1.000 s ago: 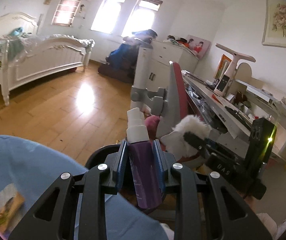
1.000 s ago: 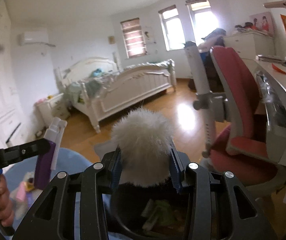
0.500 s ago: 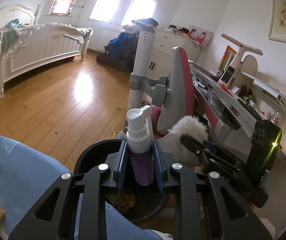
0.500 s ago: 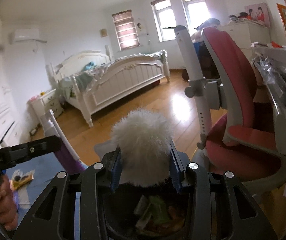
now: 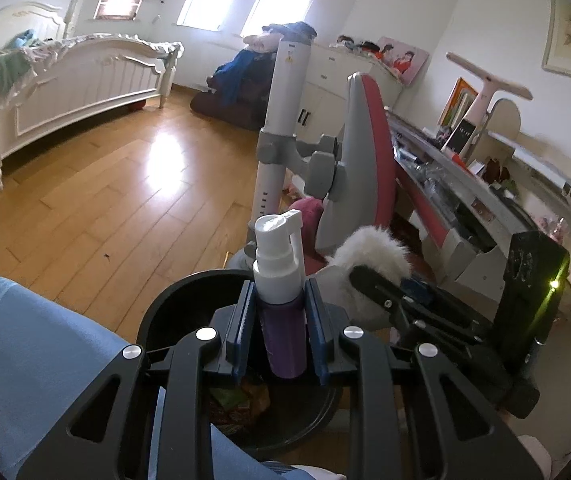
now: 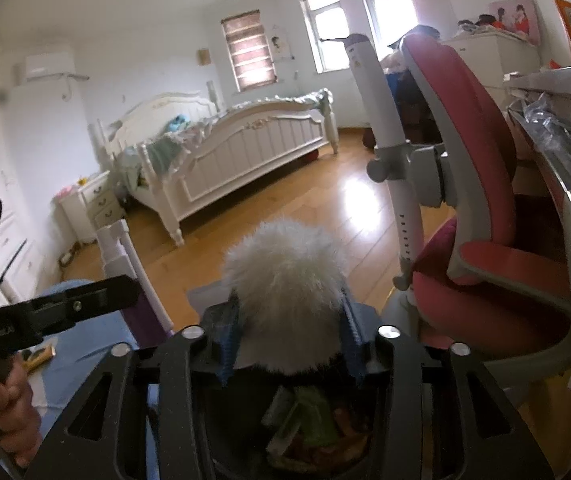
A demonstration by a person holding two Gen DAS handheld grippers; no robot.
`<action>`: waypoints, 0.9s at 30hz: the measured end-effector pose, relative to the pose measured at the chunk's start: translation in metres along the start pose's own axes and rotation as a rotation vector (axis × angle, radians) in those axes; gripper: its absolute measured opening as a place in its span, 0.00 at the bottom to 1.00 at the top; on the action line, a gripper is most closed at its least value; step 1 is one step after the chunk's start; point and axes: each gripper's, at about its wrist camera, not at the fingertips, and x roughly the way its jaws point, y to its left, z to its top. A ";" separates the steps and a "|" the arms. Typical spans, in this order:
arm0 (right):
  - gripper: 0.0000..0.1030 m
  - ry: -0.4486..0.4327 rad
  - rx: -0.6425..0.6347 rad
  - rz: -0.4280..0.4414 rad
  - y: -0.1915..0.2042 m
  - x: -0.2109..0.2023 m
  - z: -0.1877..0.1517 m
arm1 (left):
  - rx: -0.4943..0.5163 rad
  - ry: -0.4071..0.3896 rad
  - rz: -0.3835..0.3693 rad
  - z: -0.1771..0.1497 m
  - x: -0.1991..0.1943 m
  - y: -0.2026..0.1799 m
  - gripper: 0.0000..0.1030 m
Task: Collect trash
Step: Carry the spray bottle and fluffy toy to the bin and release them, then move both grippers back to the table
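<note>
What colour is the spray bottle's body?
Purple, with a white pump top; the spray bottle shows best in the left wrist view.

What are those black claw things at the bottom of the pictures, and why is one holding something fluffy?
They are grippers, two-finger tongs that a person holds, one in each hand. A camera on each one looks forward along its fingers, so you get one picture per hand.

In the left hand's picture, the left gripper squeezes a purple spray bottle with a white pump top. In the right hand's picture, the right gripper has a white fluffy ball between its fingers; its jaws have just been opening, so it seems to be letting go.

Both hang over a black trash bin that already has wrappers inside. Around it are a wooden floor, a white bed and a red chair.
</note>
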 end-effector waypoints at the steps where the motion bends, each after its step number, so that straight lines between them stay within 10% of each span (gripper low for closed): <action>1: 0.70 0.004 -0.005 -0.009 0.001 0.001 0.000 | 0.006 -0.001 0.020 0.001 0.000 -0.001 0.28; 5: 0.81 -0.008 -0.012 -0.013 0.002 -0.001 0.000 | -0.020 -0.025 0.053 0.001 -0.007 0.003 0.76; 18: 0.81 0.042 -0.036 0.094 0.047 -0.016 -0.012 | -0.165 -0.077 0.189 -0.037 -0.105 0.050 0.77; 27: 0.81 0.130 -0.195 0.308 0.163 -0.018 -0.023 | -0.273 -0.107 0.479 -0.103 -0.195 0.114 0.77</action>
